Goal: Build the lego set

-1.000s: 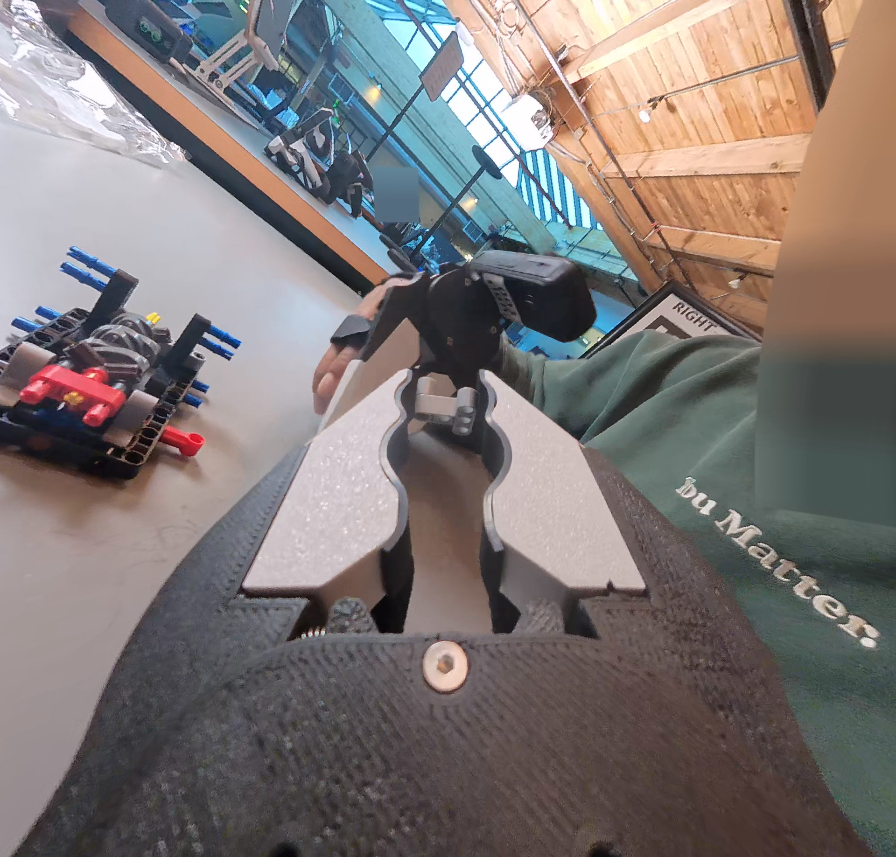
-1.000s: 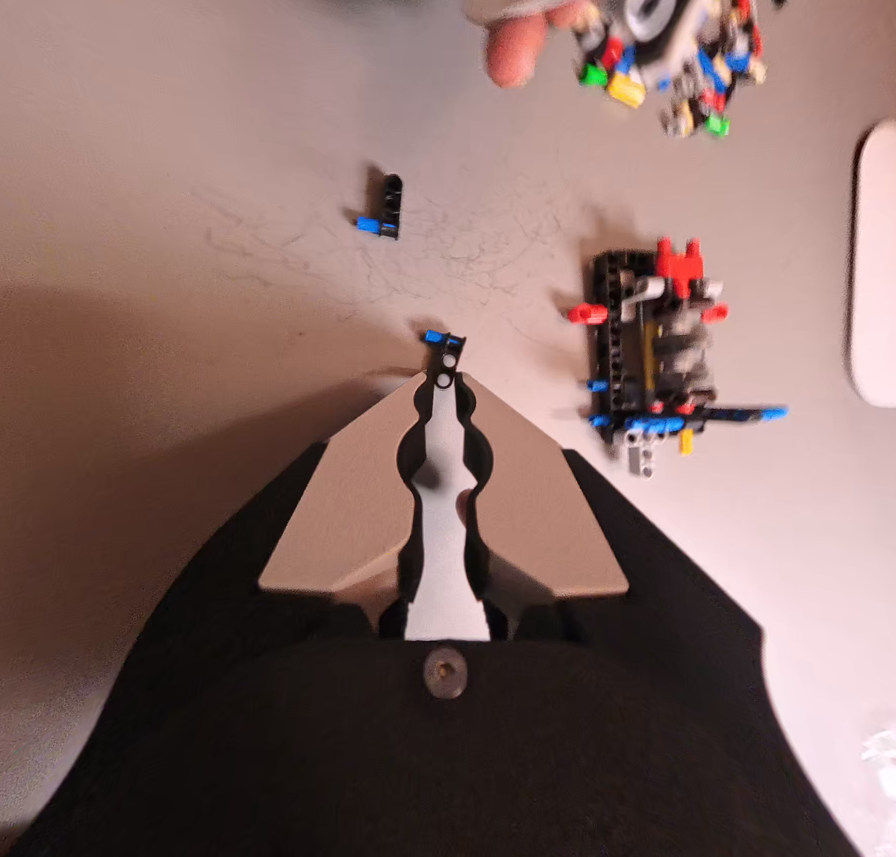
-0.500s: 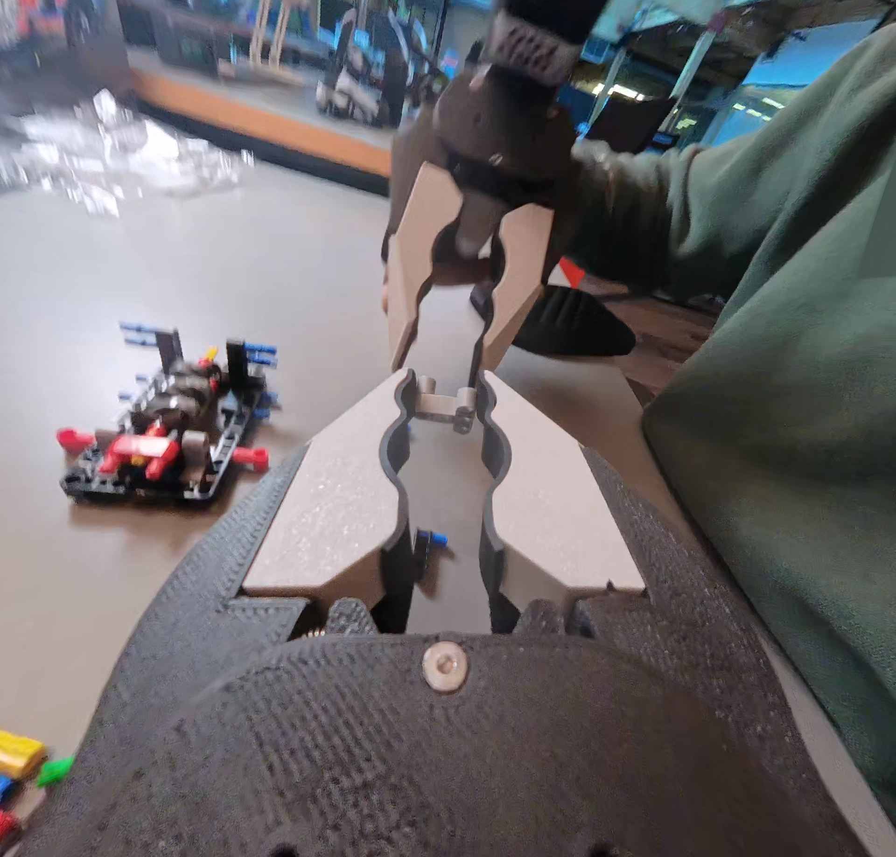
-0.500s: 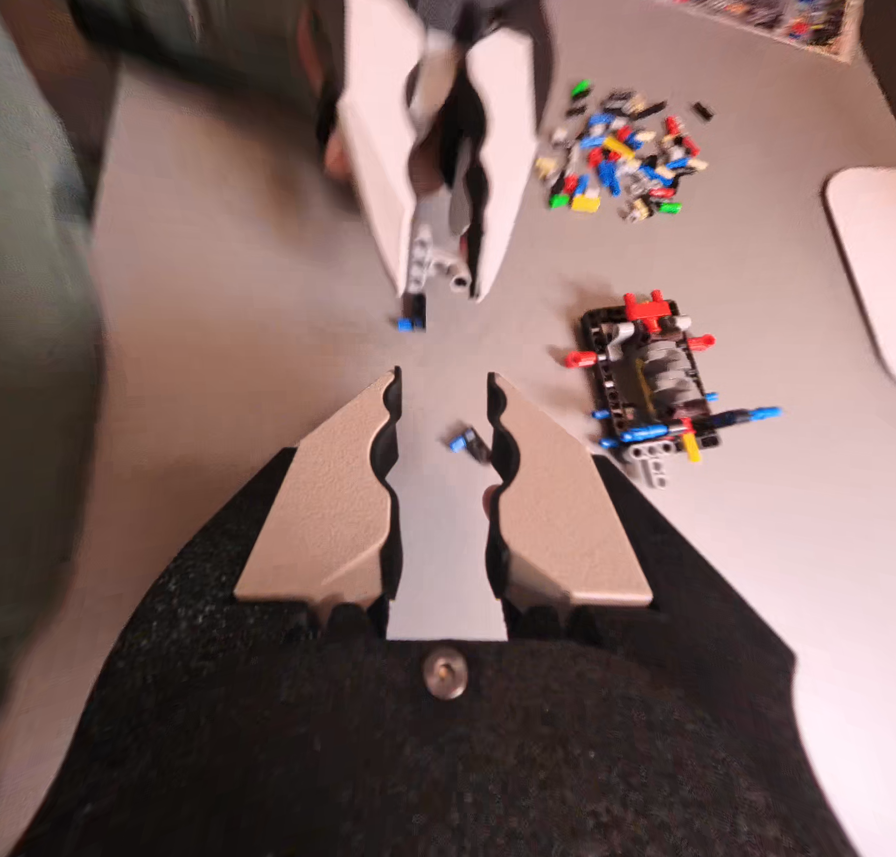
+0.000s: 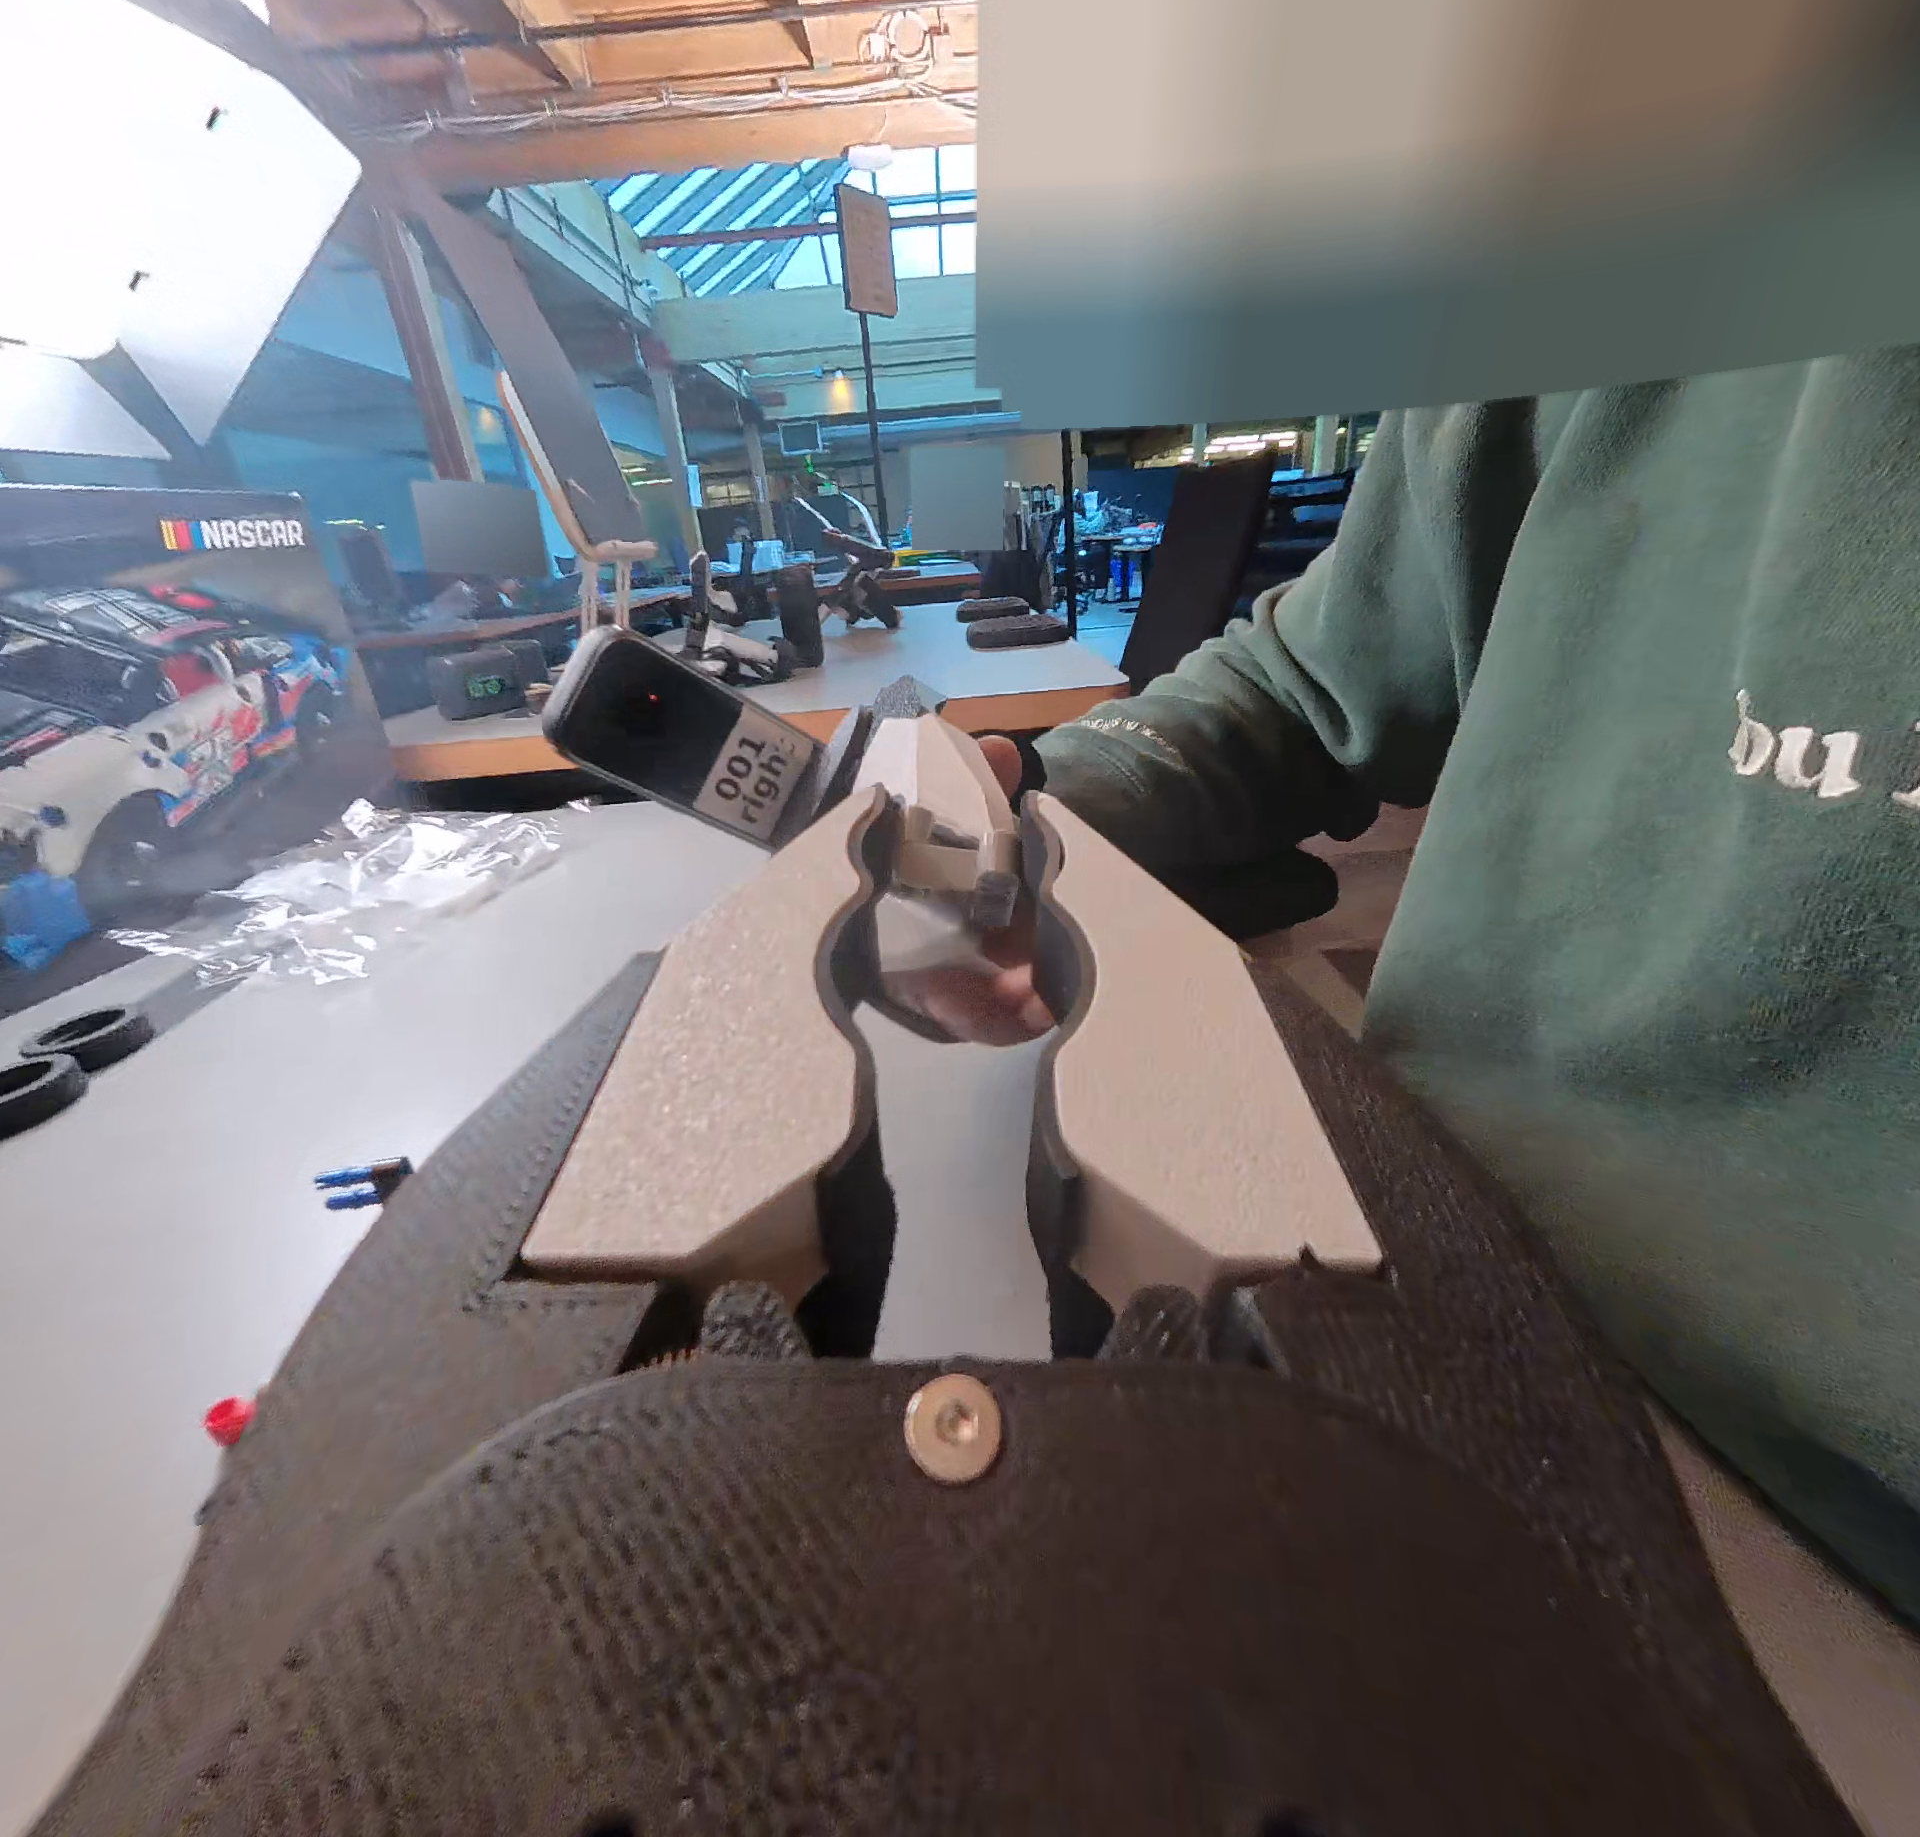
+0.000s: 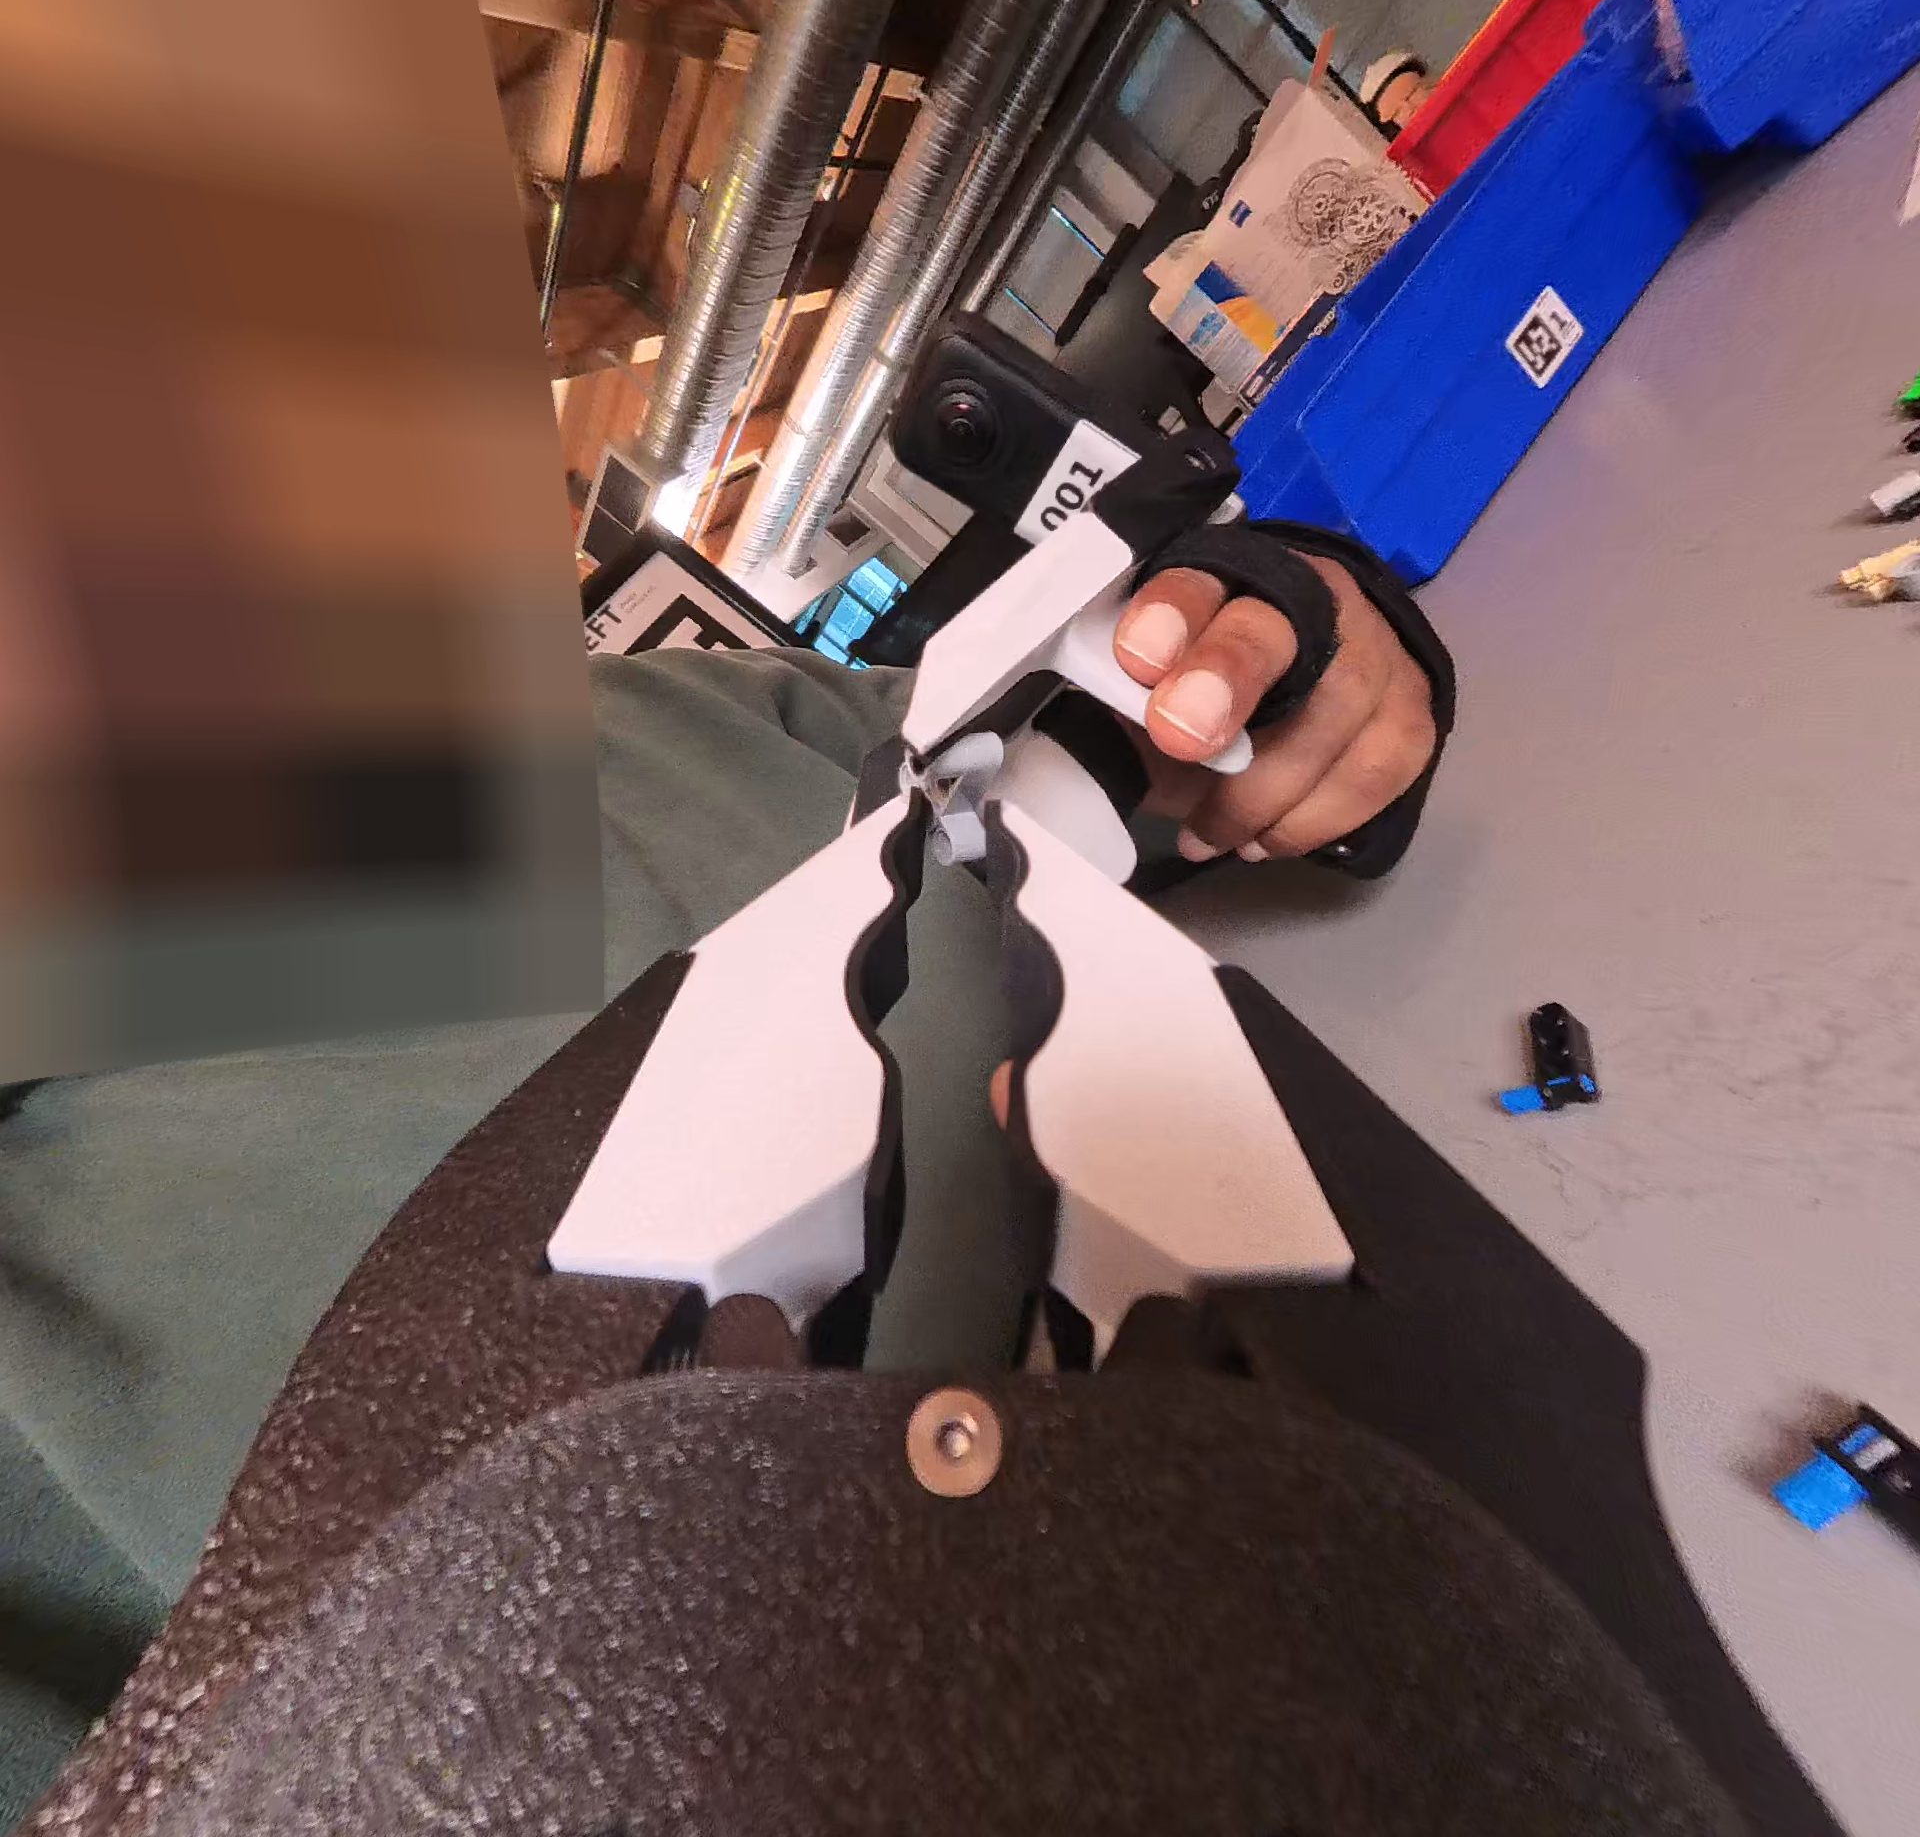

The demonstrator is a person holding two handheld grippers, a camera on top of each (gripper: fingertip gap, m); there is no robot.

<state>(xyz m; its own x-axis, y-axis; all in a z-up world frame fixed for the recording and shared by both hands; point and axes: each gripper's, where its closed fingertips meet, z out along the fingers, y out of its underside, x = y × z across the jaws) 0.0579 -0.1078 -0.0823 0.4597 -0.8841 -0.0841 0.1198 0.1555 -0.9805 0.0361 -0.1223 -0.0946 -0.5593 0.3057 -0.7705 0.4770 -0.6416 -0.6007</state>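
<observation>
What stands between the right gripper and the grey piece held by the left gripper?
Nothing visible. The right gripper has its tips on either side of the grey piece pinched in the left gripper, above the table. Whether it grips the piece is unclear.

Small light-grey lego connector piece [image 5: 951, 857]: pinched between both tools' tips, its shape partly hidden. Black-and-blue pin piece [image 6: 1844, 1467], lower right of right wrist view: motion-blurred, cut by frame edge. Red peg [image 5: 229, 1418], lower left of left wrist view: mostly hidden behind the black tool body.
</observation>
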